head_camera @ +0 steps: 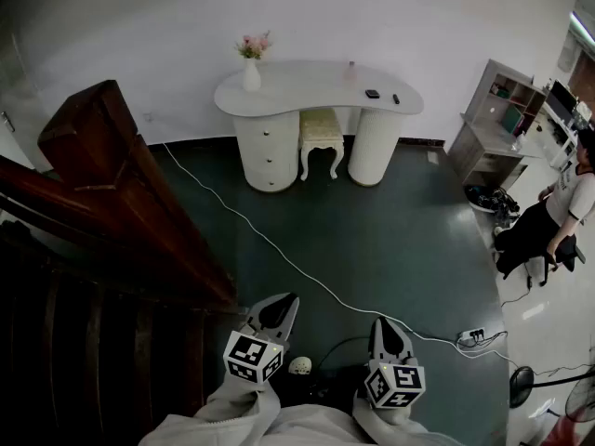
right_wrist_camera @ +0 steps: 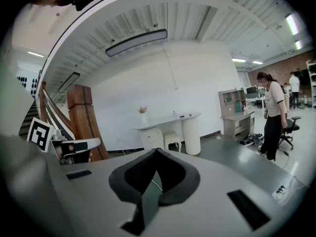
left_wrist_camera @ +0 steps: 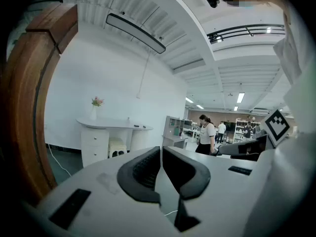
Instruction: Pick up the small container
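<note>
Not started. Left gripper (head_camera: 282, 307) and right gripper (head_camera: 385, 327) have their fingers clenched and empty. The small container (head_camera: 351, 70) sits untouched on the distant surface (head_camera: 307, 88).

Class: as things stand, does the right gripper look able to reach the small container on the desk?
Probably not yet: the right gripper, shut and empty, sits far across open floor from the small container on the desk. Nothing blocks the way.
</note>
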Action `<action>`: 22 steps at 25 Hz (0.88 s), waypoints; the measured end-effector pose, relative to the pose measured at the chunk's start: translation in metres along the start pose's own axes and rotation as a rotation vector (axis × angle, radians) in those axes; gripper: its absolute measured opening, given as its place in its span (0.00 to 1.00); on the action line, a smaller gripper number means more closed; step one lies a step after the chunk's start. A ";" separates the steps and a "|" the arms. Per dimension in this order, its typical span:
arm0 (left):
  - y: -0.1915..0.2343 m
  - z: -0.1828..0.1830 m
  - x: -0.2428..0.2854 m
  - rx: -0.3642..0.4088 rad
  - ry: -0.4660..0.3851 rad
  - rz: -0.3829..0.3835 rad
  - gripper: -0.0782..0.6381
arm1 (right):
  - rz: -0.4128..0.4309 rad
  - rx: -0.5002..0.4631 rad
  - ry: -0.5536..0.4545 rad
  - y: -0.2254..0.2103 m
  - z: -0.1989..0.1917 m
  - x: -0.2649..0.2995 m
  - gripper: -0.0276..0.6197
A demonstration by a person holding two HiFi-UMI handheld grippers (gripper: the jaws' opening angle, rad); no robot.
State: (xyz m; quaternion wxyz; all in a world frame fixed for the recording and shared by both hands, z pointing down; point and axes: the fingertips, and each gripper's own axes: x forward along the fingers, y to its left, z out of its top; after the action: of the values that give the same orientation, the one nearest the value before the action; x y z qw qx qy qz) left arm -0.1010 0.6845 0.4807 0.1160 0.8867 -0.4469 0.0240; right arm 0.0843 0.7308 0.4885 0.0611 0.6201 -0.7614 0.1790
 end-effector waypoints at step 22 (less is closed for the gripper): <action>0.004 -0.025 -0.016 -0.024 0.078 -0.030 0.15 | -0.082 0.036 0.008 0.001 -0.013 -0.004 0.12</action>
State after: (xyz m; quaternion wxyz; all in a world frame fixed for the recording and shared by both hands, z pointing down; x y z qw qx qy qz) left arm -0.1123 0.7000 0.5036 0.1444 0.8903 -0.4288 0.0514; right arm 0.0825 0.7391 0.4987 0.0603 0.6512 -0.7316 0.1927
